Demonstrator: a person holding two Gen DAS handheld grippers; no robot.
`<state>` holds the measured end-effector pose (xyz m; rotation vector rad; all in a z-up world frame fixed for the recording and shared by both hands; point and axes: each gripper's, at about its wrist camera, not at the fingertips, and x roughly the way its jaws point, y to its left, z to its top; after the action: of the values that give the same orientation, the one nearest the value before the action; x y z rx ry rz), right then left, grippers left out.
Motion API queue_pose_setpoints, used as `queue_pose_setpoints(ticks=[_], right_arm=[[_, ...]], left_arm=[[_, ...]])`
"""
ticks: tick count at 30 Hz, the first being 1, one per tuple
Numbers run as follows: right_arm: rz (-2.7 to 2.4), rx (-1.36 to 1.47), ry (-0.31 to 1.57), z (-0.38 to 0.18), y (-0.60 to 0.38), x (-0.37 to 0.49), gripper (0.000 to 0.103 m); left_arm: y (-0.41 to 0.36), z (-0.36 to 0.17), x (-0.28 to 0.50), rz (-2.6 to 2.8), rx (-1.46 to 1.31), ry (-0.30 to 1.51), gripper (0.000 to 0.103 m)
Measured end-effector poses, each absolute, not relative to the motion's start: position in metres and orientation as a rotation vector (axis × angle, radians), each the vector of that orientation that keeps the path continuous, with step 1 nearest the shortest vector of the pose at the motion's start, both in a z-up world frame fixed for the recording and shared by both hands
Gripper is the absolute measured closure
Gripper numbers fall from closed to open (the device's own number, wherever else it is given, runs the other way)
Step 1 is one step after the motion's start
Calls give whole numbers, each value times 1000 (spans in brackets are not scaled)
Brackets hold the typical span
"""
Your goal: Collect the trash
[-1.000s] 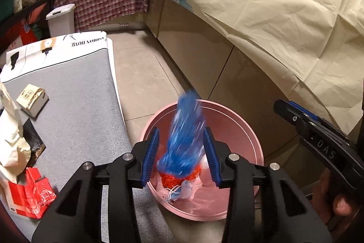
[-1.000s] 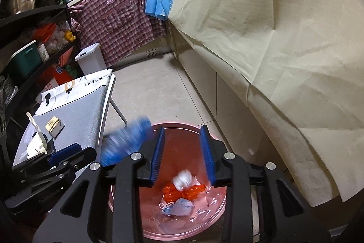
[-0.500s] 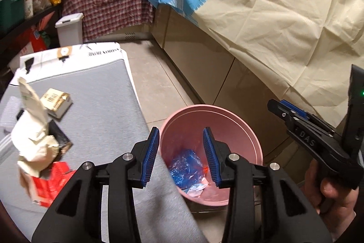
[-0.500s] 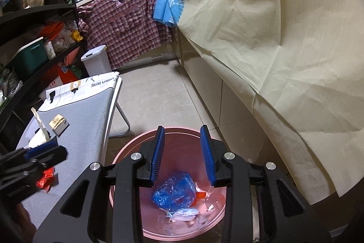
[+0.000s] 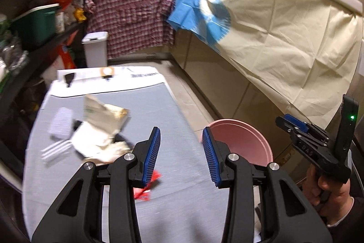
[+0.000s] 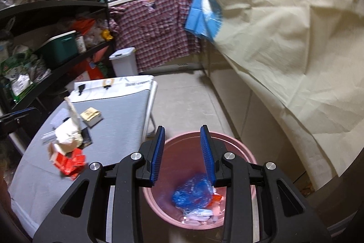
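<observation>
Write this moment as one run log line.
left gripper: open, empty | right gripper: open, empty | blue bag: in pink bin

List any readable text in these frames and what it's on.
"DAS": on the side of the right gripper, seen from the left wrist.
Print on the white end of the grey board cover: blurred, unreadable.
Small carton label: too small.
Red wrapper: no legible text.

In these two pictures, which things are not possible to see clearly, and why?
- Left wrist view: the trash pile on the gray board is motion-blurred; the red wrapper is partly behind the left gripper.
- Left wrist view: the pink bucket shows no contents.
- Right wrist view: trash under the blue bag is hidden; right gripper.
</observation>
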<state>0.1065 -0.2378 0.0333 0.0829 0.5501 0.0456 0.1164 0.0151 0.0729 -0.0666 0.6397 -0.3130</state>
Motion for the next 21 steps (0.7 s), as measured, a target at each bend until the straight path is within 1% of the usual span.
queue_pose_setpoints(ticks=[3, 5, 6, 11, 16, 21], right_arm=[[90, 120, 547, 38, -225, 103, 70], [116, 144, 555, 38, -216, 104, 70], [129, 154, 561, 37, -211, 106, 70], [208, 186, 598, 28, -178, 114, 76], [313, 158, 667, 6, -129, 128, 75], [370, 153, 732, -17, -97, 144, 74]], left_arm=[[45, 78, 110, -282, -51, 627, 66], [66, 81, 108, -261, -46, 624, 71], [76, 82, 108, -248, -43, 623, 71], [114, 83, 113, -191, -32, 609, 74], [149, 59, 119, -134, -93, 637, 81], [161, 36, 127, -113, -128, 669, 81]])
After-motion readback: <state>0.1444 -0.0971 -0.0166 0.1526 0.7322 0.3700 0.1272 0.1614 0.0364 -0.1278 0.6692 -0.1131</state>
